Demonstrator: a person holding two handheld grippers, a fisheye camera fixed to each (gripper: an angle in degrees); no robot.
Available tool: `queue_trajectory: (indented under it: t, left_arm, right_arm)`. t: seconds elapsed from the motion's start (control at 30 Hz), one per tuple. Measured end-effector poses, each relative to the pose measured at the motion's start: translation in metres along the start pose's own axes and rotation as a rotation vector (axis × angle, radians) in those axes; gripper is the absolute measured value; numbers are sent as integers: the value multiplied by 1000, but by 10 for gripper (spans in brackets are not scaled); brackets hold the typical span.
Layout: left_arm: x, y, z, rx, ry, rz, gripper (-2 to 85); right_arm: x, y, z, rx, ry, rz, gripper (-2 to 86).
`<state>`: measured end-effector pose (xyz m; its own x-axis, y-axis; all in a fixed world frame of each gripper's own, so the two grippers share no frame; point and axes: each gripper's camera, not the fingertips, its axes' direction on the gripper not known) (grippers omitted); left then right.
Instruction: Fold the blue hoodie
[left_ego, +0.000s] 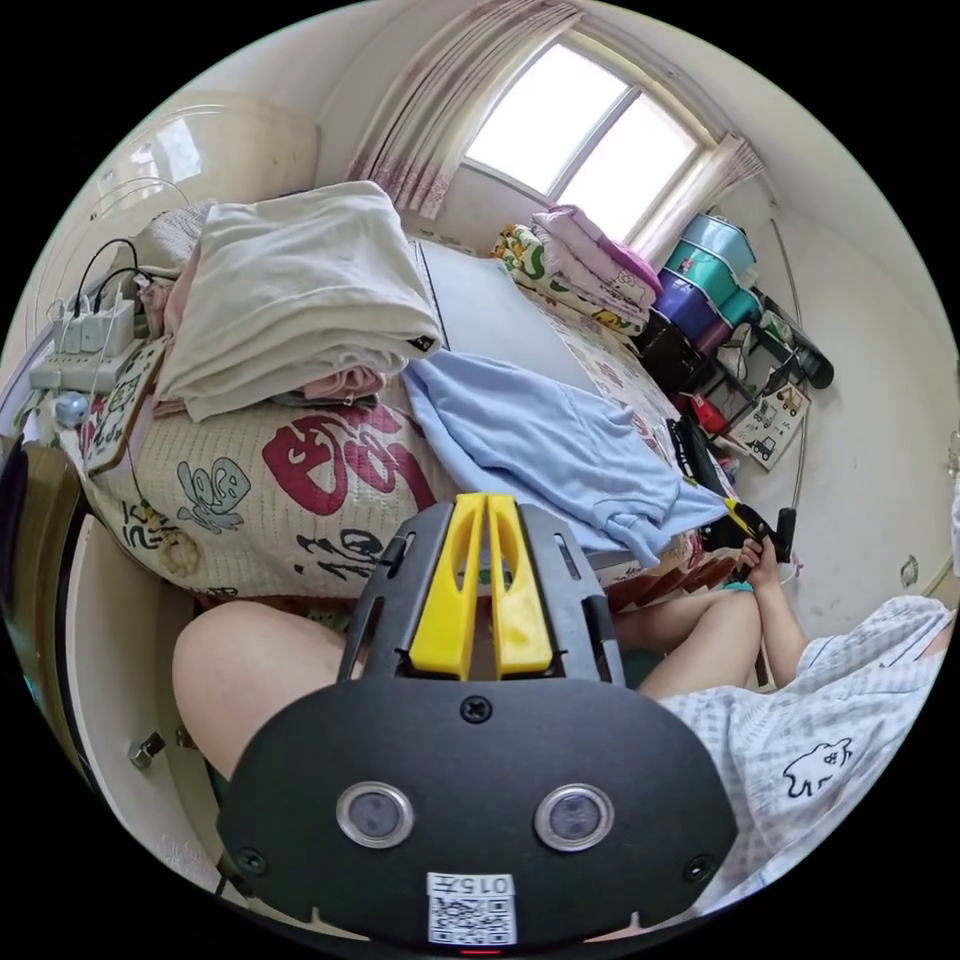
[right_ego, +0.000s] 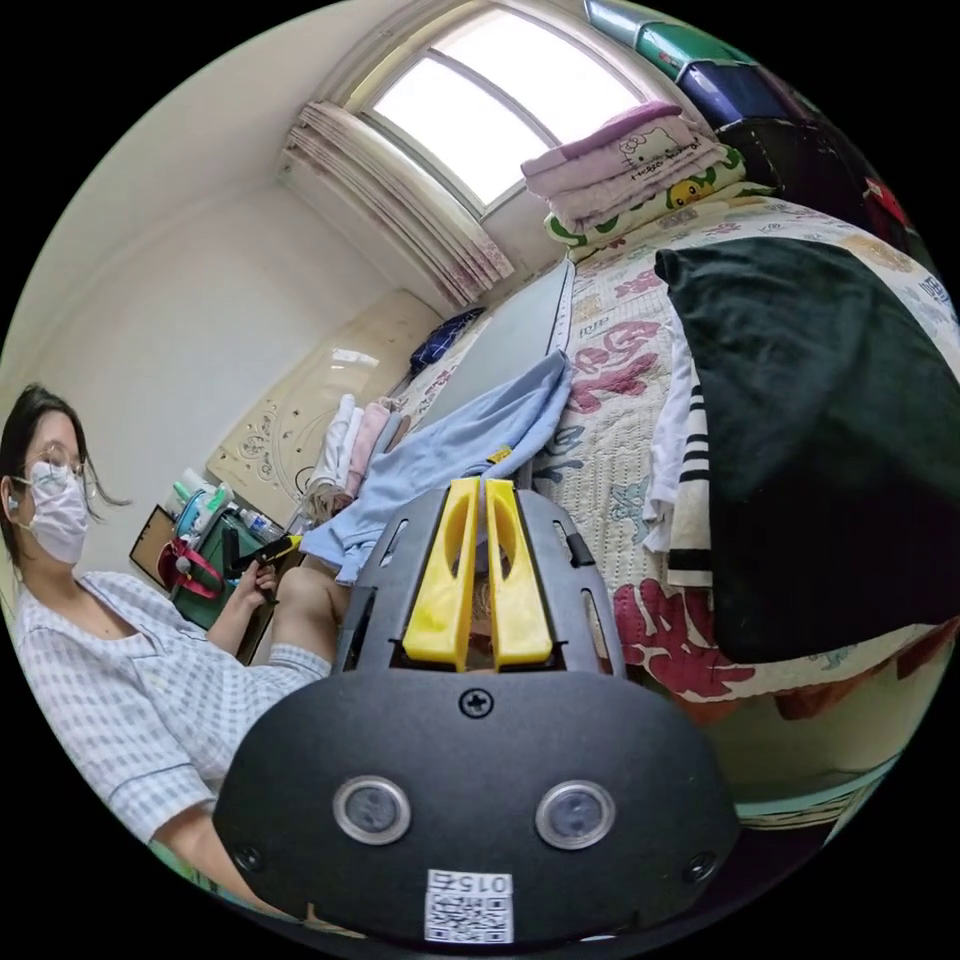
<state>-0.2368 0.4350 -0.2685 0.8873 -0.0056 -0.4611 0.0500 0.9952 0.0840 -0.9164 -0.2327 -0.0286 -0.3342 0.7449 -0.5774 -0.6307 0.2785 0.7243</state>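
**The blue hoodie is waiting on the bed**

The blue hoodie (left_ego: 545, 440) lies spread out on the bed (left_ego: 300, 490), with one end hanging over the edge near your knees. It sits flat on the patterned cover, so I think the folding has not started yet.

Your left gripper (left_ego: 485, 505) has its two yellow jaws pressed together, with nothing between them. Your right gripper (right_ego: 480, 492) looks the same: jaws closed, holding nothing. Both are close to your lap, near the hoodie but not touching it.

Beside the hoodie is a tall pile of folded cream clothes (left_ego: 300, 300). On its other side a big dark cloth (right_ego: 820, 430) covers the bed. More folded blankets (right_ego: 630, 160) sit under the window (left_ego: 580, 130). The hoodie has the open spot in the middle, likely so you have room to fold it.
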Motion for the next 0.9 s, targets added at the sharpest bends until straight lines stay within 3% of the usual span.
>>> queue_trajectory:
  t: [0.13, 0.27, 0.47, 0.6, 0.73, 0.9]
  left_arm:
    - [-4, 2, 2, 30, -105, -81, -6]
    - [8, -3, -1, 89, -95, -45, -4]
    - [77, -24, 48, -15, 29, 267, 56]
    - [136, -39, 92, -135, 211, 587, 82]
    - [169, -54, 141, -315, 243, 761, 100]
    - [178, -62, 174, -393, 159, 861, 100]
  right_arm:
    - [35, 25, -31, 241, 14, 145, -4]
    - [47, 37, -33, 300, -56, 104, 0]
    - [16, 26, 33, -23, -27, -213, 49]
    - [-10, 29, 81, -186, -330, -437, 93]
    - [-38, 48, 140, -390, -184, -657, 110]
    - [-38, 68, 199, -578, -94, -752, 115]
